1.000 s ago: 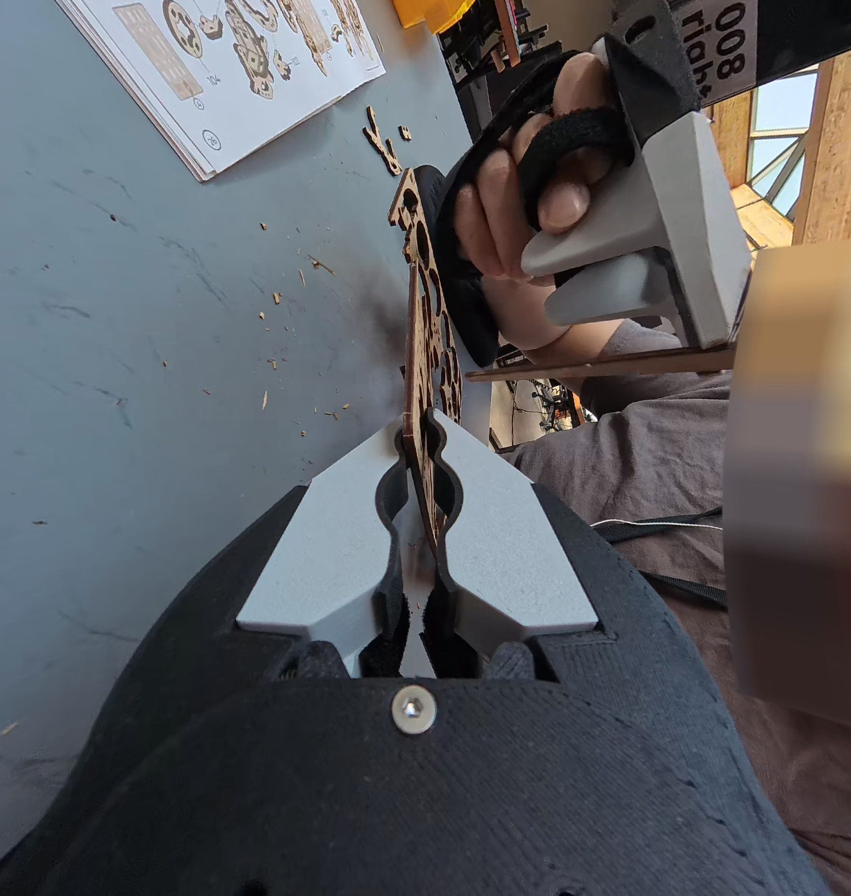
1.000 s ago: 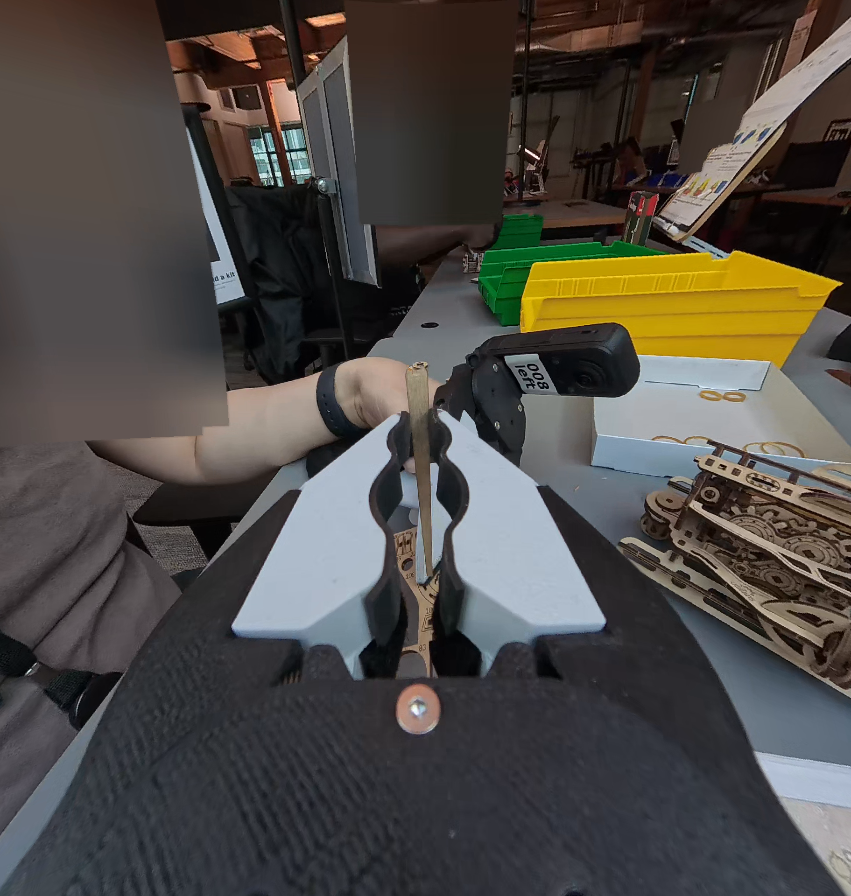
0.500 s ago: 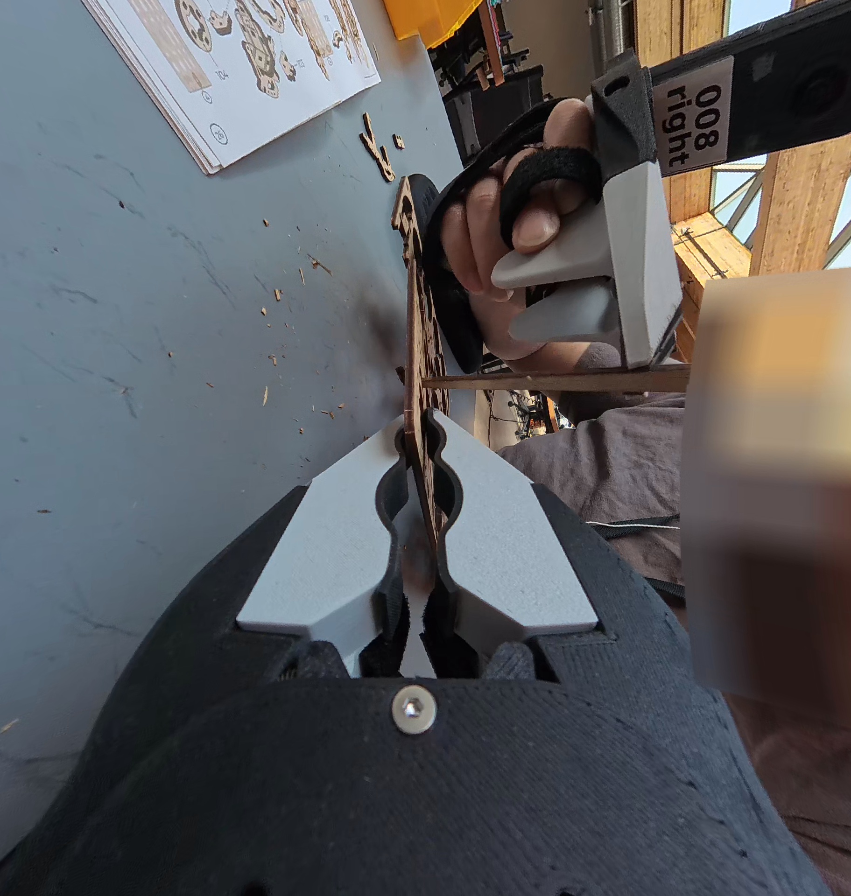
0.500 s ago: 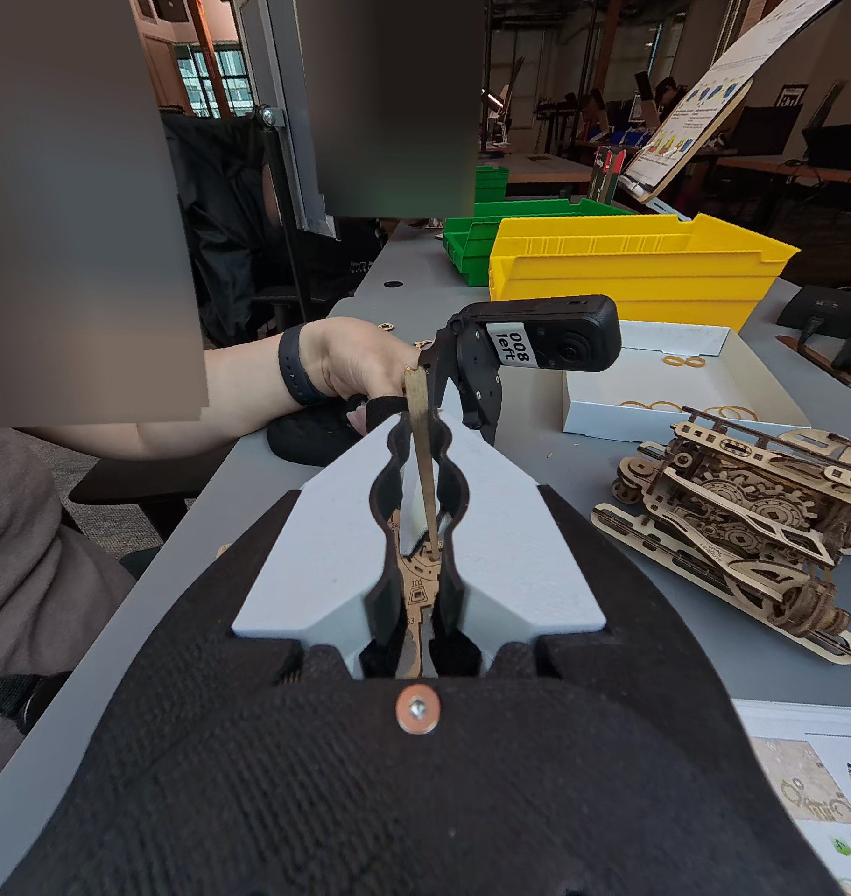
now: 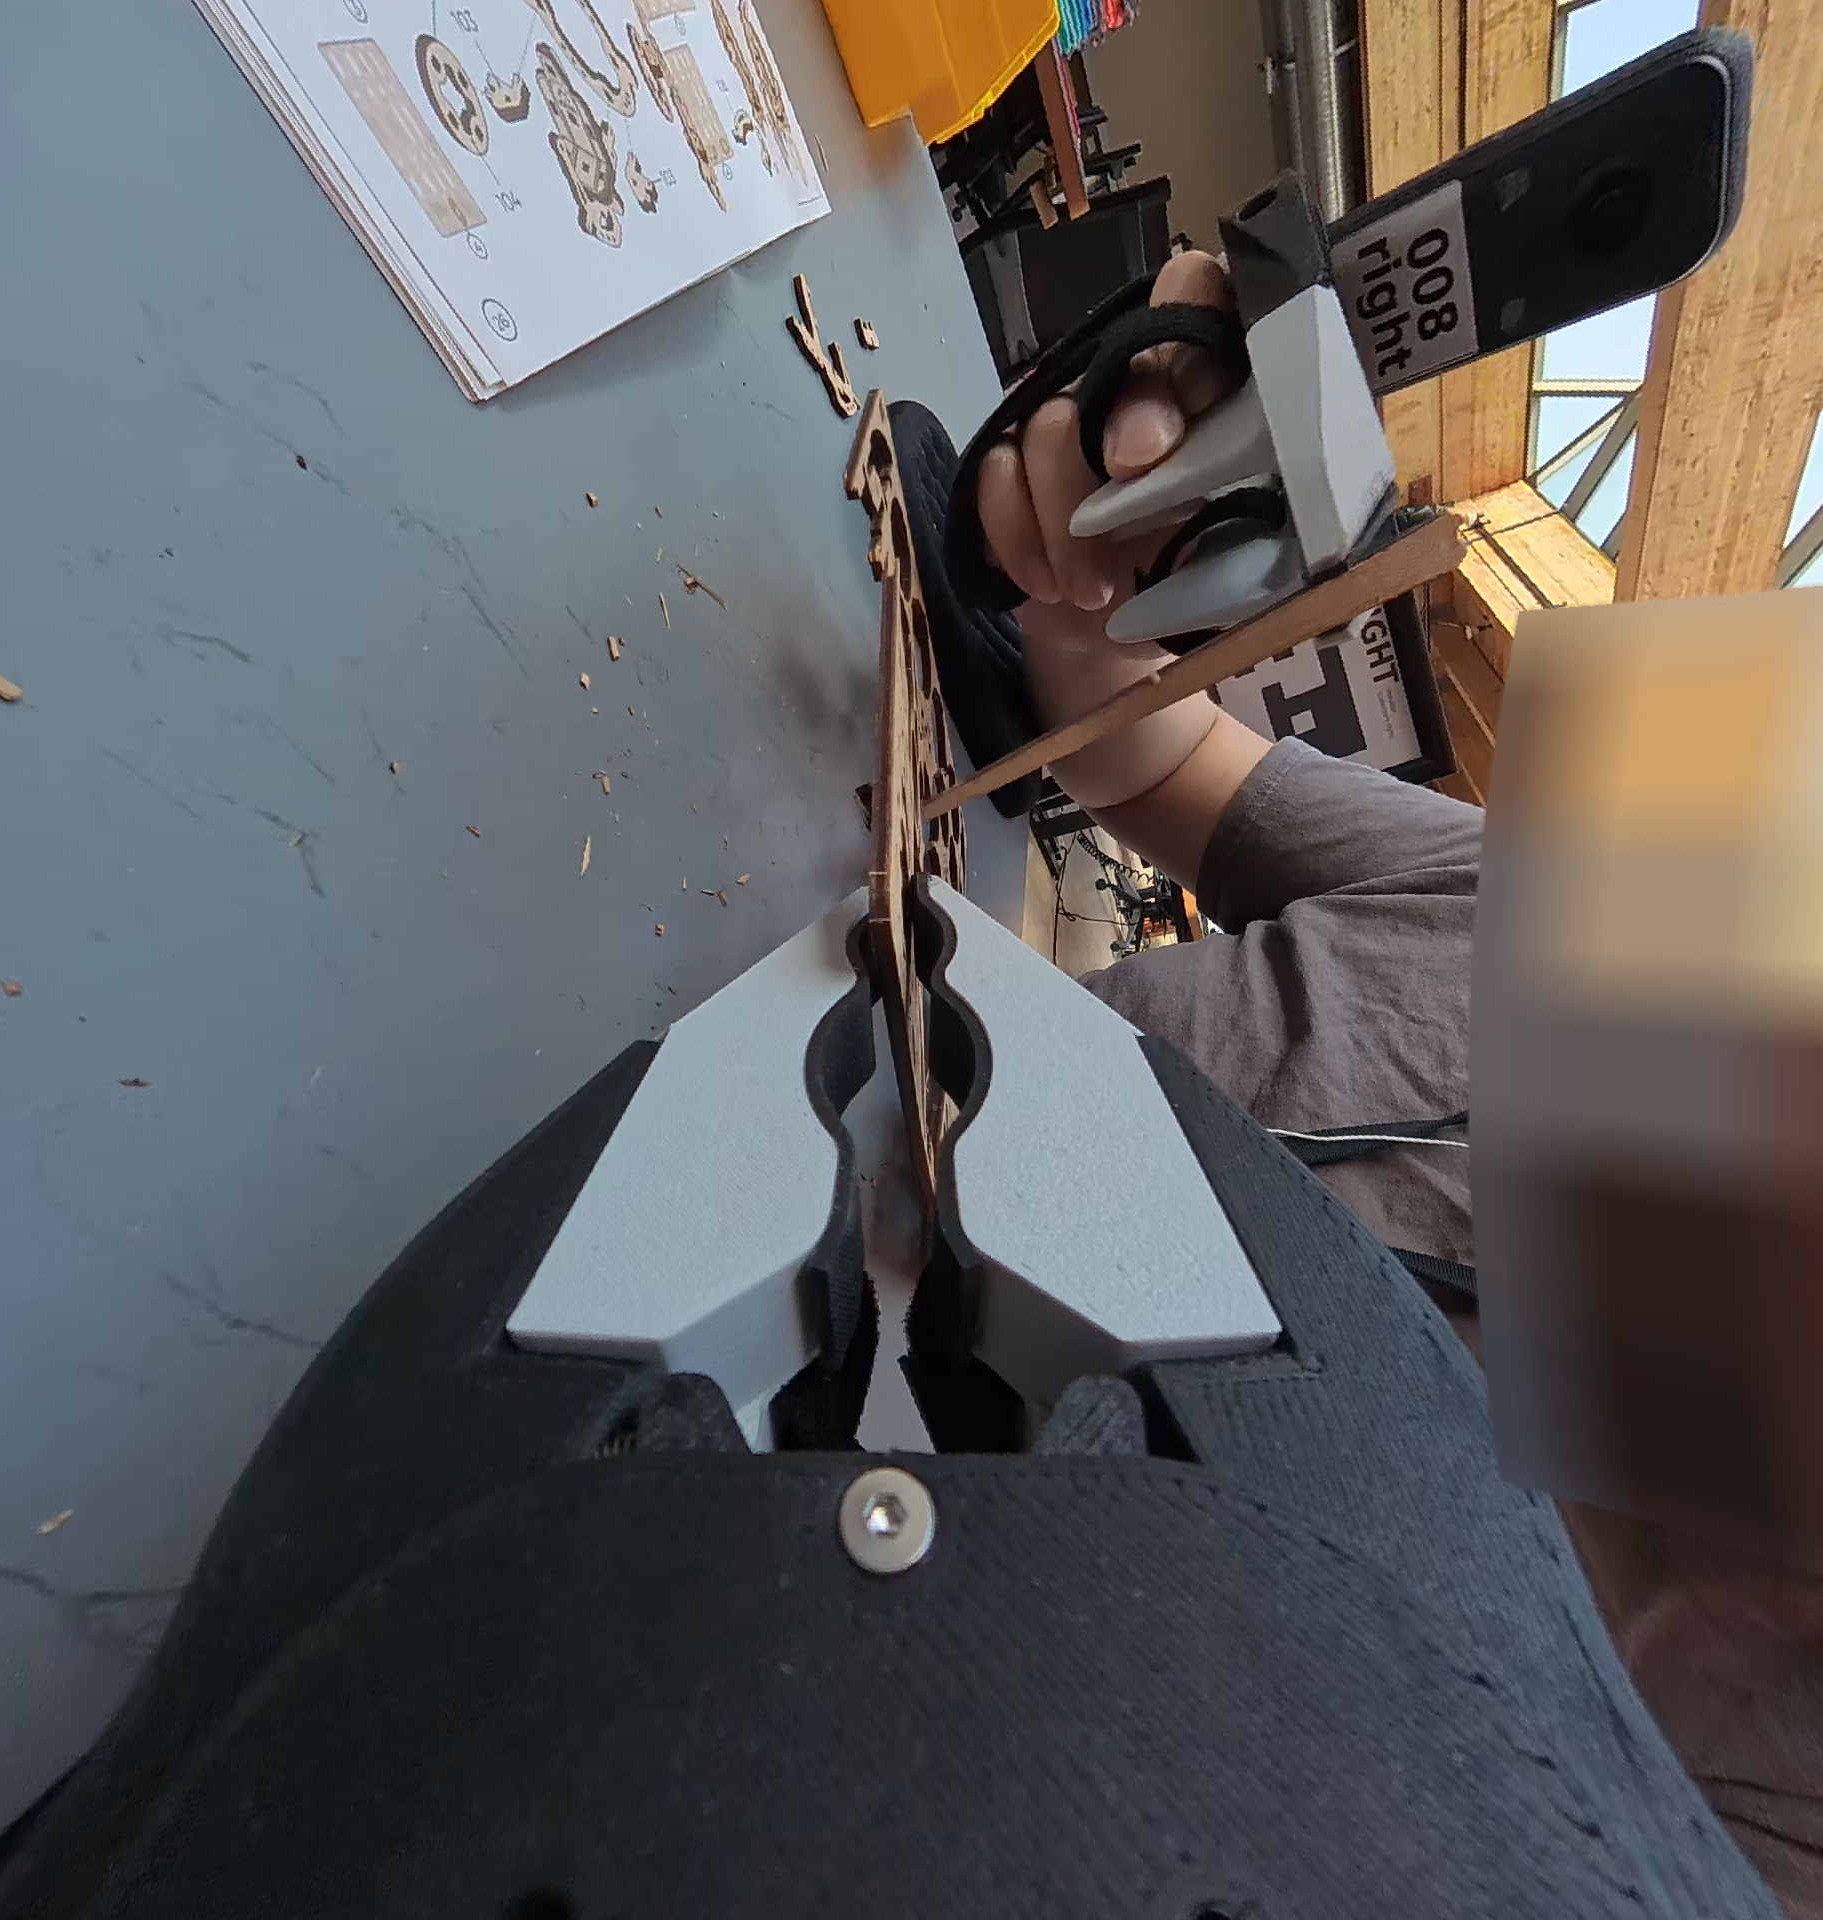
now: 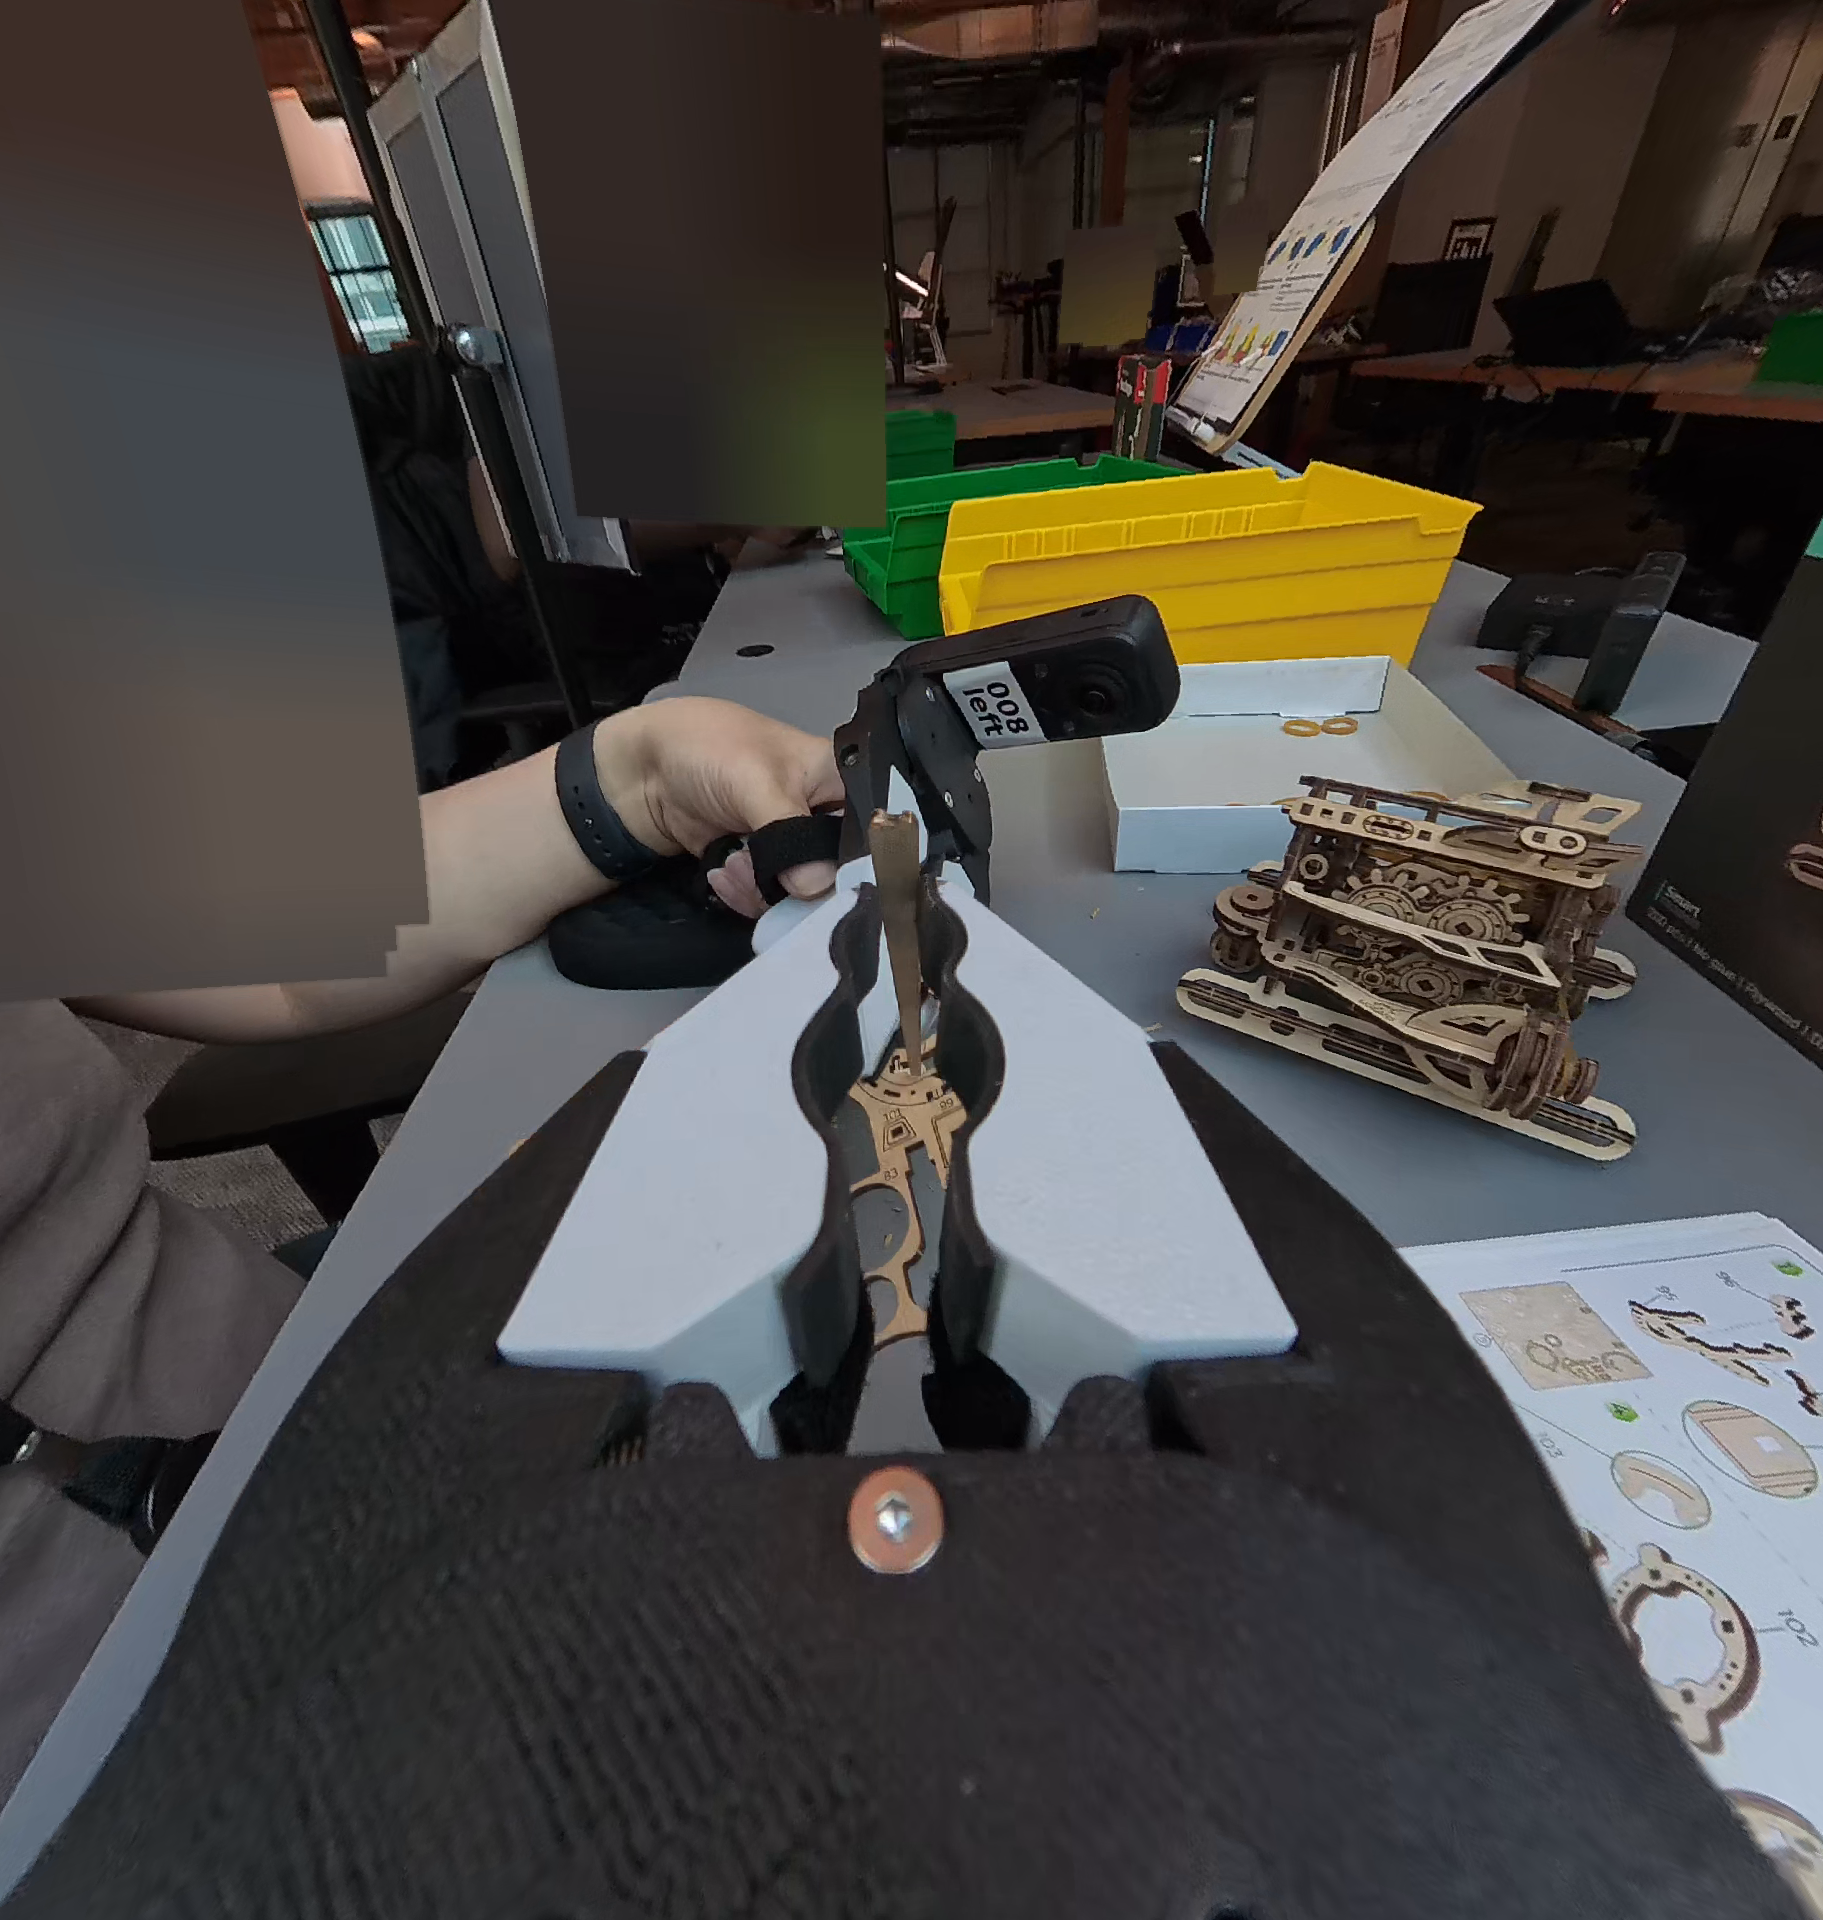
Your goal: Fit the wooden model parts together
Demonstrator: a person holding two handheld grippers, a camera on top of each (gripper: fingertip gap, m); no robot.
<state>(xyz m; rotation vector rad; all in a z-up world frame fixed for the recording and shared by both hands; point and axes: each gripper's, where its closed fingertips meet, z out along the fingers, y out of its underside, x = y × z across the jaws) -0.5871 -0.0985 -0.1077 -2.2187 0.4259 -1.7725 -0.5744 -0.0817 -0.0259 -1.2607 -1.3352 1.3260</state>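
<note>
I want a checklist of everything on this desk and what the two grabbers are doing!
Surface: grey table, scratched.
Job's things: perforated wooden sheet and thin wooden strip, meeting at an angle.
Clutter: wood chips, instruction booklet, half-built wooden model, white tray, yellow bin, green bin.
Grippers: left gripper shut on the sheet; right gripper shut on the strip.
Cables: nothing seen.
Surroundings: workshop tables.

both grippers' fingers [image 5: 990,1122] [image 6: 1083,1122] pinched closed, facing.
</note>
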